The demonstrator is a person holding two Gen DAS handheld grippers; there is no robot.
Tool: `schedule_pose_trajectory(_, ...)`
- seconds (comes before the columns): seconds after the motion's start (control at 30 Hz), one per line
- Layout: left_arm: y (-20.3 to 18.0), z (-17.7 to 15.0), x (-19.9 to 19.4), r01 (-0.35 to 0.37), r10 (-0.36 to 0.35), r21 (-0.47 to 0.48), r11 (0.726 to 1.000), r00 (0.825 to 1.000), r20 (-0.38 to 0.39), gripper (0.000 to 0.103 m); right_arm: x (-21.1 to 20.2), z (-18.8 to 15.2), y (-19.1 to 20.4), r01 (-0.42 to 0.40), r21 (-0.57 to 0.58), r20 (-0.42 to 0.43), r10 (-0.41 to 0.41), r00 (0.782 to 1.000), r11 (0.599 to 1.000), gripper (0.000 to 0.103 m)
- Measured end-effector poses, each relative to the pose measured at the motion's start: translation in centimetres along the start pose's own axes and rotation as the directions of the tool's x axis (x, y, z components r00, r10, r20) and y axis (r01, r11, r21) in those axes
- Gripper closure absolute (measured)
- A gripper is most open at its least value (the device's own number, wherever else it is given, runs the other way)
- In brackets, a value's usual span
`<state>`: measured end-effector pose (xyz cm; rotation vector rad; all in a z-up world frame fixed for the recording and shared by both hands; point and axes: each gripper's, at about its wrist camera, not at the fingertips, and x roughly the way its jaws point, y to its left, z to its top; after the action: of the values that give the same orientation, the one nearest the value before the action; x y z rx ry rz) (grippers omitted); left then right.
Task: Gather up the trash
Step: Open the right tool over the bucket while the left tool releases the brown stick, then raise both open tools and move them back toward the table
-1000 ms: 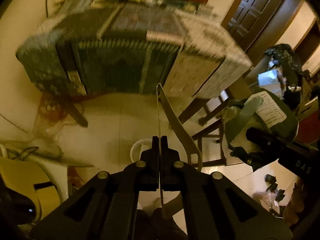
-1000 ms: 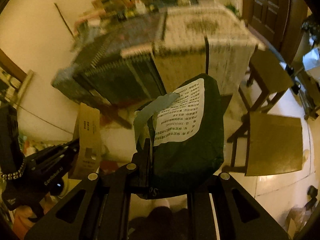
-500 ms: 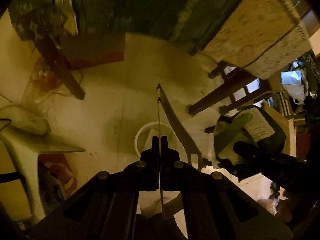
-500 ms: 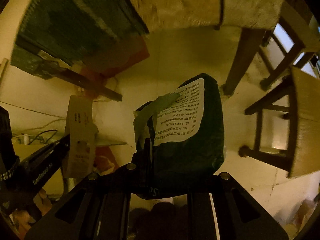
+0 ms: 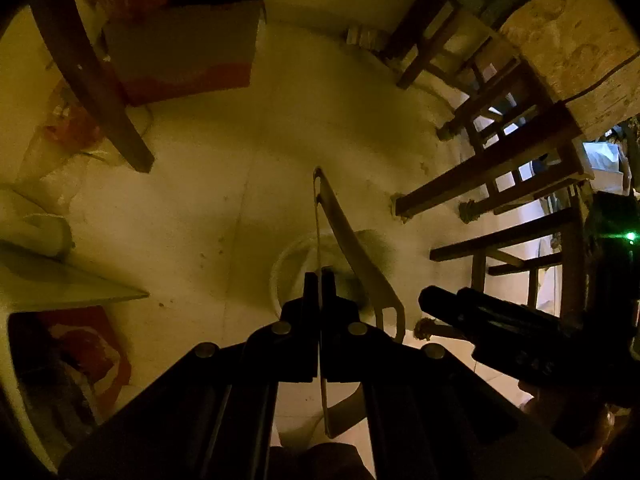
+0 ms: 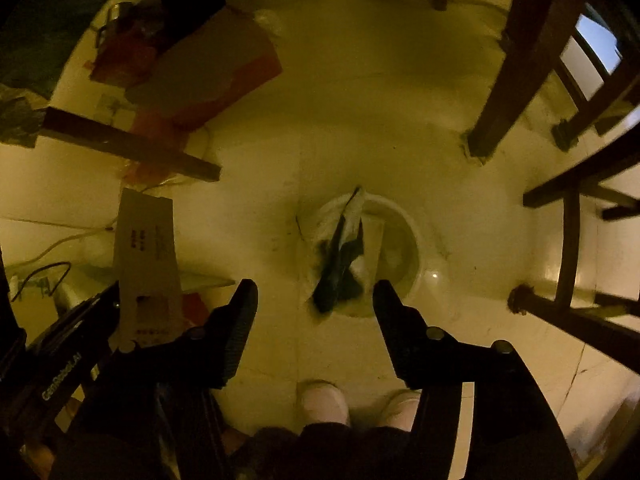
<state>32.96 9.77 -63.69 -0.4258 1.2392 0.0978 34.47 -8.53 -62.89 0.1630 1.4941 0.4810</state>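
My left gripper (image 5: 319, 276) is shut on a flat pale cardboard piece (image 5: 352, 248) that sticks up edge-on between its fingers. It hangs above a white round bin (image 5: 288, 256) on the floor. In the right wrist view the same cardboard piece (image 6: 146, 256) shows at the left in the other gripper. My right gripper (image 6: 316, 290) is opening, with nothing between its fingers. Below it the dark green package with a white label (image 6: 340, 256) is loose in the air at the bin's (image 6: 404, 216) left rim, blurred by motion.
Dark wooden chair legs (image 6: 516, 76) stand to the right of the bin, and a table leg (image 6: 128, 146) slants at the left. Red and grey cardboard (image 6: 208, 68) lies on the pale tile floor behind. A person's two light shoes (image 6: 324, 402) stand just below the bin.
Both grippers have sunk from table height down over the floor bin. The right jaws have parted and the green package has left them, dropping toward the bin. The left still holds its cardboard.
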Motion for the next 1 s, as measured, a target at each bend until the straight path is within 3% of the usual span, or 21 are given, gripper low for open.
schedule_pose_trajectory(0.3,-2.0,-0.1,2.8,0.077,-0.076,0.011,0.997,0.994,-0.075,0.101,-2.2,-0.4,-0.9,0.081,-0.006,0.032,-0.081,0.996,0.997,0.046)
schedule_pose_trajectory(0.37,-2.9,-0.1,3.2,0.084,-0.082,0.021,0.996,0.991,-0.103,0.088,-3.2,-0.4,-0.9,0.088,-0.004,0.047,-0.088,0.995,0.996,0.046)
schedule_pose_trajectory(0.43,-3.5,-0.1,3.4,0.062,-0.058,0.029,0.998,0.99,-0.13,0.061,-4.5,-0.4,-0.8,0.09,0.001,0.061,-0.09,0.994,0.996,0.046)
schedule_pose_trajectory(0.53,-4.1,-0.2,2.6,0.045,-0.04,0.038,0.998,0.99,-0.133,0.059,-5.6,-0.4,-0.6,0.085,0.011,0.067,-0.086,0.994,0.996,0.046)
schedule_pose_trajectory(0.77,-5.3,0.3,-3.6,0.014,-0.006,0.088,0.996,0.996,-0.09,0.059,-9.6,-0.4,0.4,0.065,0.013,0.087,-0.066,0.994,0.998,0.046)
schedule_pose_trajectory(1.0,-6.9,1.8,-13.3,0.017,-0.017,0.113,0.993,1.0,-0.005,0.059,-17.5,-0.8,4.0,0.064,-0.031,0.153,-0.058,0.987,0.997,0.046)
